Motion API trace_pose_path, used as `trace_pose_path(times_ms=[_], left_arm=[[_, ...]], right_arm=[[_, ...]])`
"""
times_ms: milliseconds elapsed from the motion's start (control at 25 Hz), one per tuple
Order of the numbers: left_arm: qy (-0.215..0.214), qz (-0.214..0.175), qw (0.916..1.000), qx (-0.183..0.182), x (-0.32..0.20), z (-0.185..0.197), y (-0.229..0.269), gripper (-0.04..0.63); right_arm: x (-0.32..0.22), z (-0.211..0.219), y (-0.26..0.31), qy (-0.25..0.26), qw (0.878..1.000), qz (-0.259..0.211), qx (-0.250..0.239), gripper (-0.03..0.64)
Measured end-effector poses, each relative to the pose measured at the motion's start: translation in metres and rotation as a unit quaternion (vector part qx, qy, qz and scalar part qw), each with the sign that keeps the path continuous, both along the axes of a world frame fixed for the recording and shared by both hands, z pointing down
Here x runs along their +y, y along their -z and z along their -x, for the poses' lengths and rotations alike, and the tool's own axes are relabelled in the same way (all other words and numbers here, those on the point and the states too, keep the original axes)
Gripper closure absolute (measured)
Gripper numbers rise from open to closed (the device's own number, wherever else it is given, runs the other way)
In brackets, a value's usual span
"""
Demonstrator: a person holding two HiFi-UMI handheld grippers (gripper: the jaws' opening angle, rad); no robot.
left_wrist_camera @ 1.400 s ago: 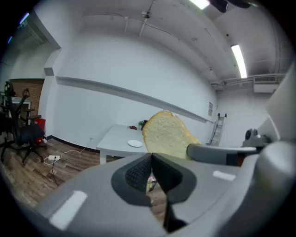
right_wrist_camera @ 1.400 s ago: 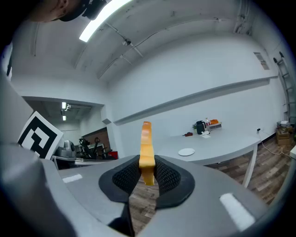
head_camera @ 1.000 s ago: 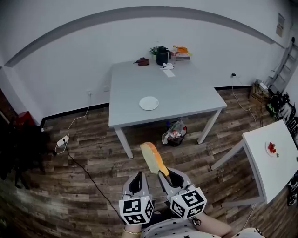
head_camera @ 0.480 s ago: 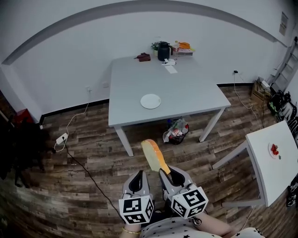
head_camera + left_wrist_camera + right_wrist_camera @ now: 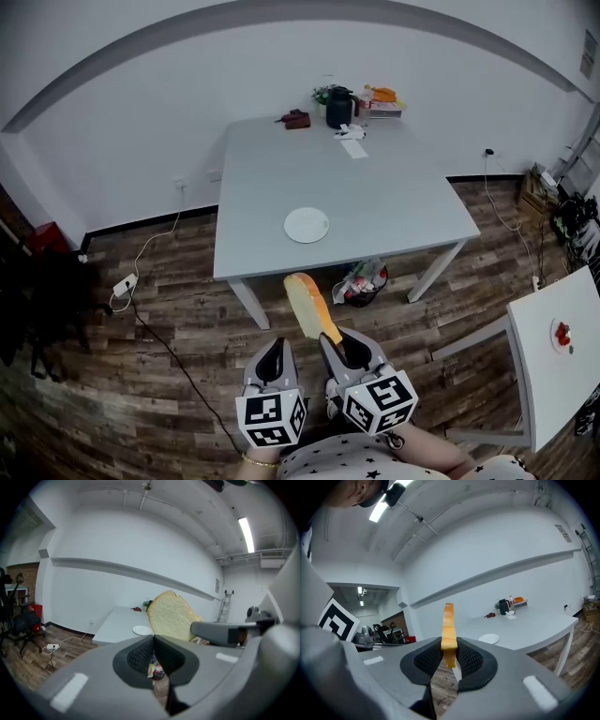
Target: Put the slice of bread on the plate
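Note:
The slice of bread (image 5: 308, 303) stands on edge, with my right gripper (image 5: 339, 350) shut on its lower end. It rises between the ribbed pads in the right gripper view as the bread (image 5: 448, 629) seen edge-on. My left gripper (image 5: 273, 360) is just to the left of it, shut with nothing in it. From the left gripper (image 5: 153, 643) the bread's pale face (image 5: 170, 616) shows to the right. The white plate (image 5: 307, 225) lies bare near the front edge of the grey table (image 5: 403, 192), ahead of both grippers; the same plate (image 5: 489, 638) shows in the right gripper view.
A dark kettle (image 5: 337, 108), boxes and papers sit at the table's far edge. A bag of rubbish (image 5: 361, 281) lies under the table. A white side table (image 5: 553, 375) with a red thing (image 5: 562, 333) stands at the right. A power strip (image 5: 125, 281) and cable lie on the wooden floor at the left.
Both grippers have moved forward over the floor towards the table, the bread still in the right one. The table and plate sit lower and nearer in the head view.

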State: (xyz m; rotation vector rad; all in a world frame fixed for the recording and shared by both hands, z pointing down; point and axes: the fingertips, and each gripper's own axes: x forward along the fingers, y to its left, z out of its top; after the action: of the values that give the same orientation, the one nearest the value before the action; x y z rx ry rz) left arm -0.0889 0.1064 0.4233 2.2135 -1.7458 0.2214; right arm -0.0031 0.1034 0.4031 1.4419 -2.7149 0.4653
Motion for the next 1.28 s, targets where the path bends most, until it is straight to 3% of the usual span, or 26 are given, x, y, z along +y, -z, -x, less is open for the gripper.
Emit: trace_pose_path(times_ms=[600,1280], left_arm=[[-0.003,0.0,1.0,0.006,-0.134,-0.055,0.001,0.588],[0.031,0.02,0.9993,0.001,-0.194,-0.055,-0.021,0.588]], right_arm=[[-0.131,-0.046,-0.001,0.011,1.0,0.003,0.005,0.532],[-0.202,-0.06,-0.031,0.026,0.999,0.044,0.004,0.532]])
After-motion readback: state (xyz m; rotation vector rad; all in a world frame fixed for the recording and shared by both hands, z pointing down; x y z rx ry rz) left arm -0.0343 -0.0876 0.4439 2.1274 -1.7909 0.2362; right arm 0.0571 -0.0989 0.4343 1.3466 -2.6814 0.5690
